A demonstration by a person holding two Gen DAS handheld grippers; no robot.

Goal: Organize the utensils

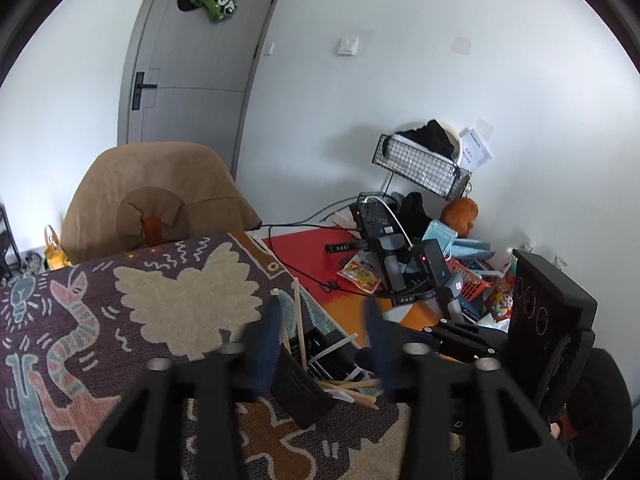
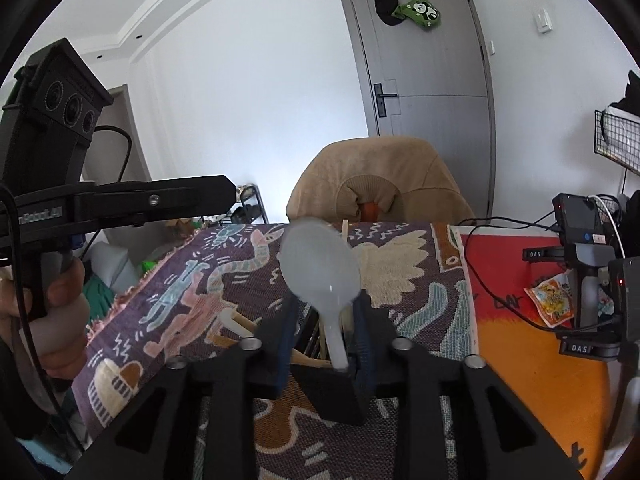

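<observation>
Progress: spoon (image 2: 320, 276) upright in holder (image 2: 340, 392), chopsticks (image 1: 300, 320) partly loose | left gripper (image 1: 320, 320) apart, empty | right gripper (image 2: 326, 320) apart around spoon, not clamped.

White walls, grey door (image 1: 192, 60), tan chair (image 1: 152, 196), daylight.

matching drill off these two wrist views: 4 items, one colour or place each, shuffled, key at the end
Items:
1. spoon
2. holder
3. chair
4. panda toy

Matches:
A. hangs on the door
B. black, on the patterned cloth
C. tan, behind the table
D. translucent white, bowl up, between the right fingers

Pairs: 1-D, 2-B, 3-C, 4-A
</observation>
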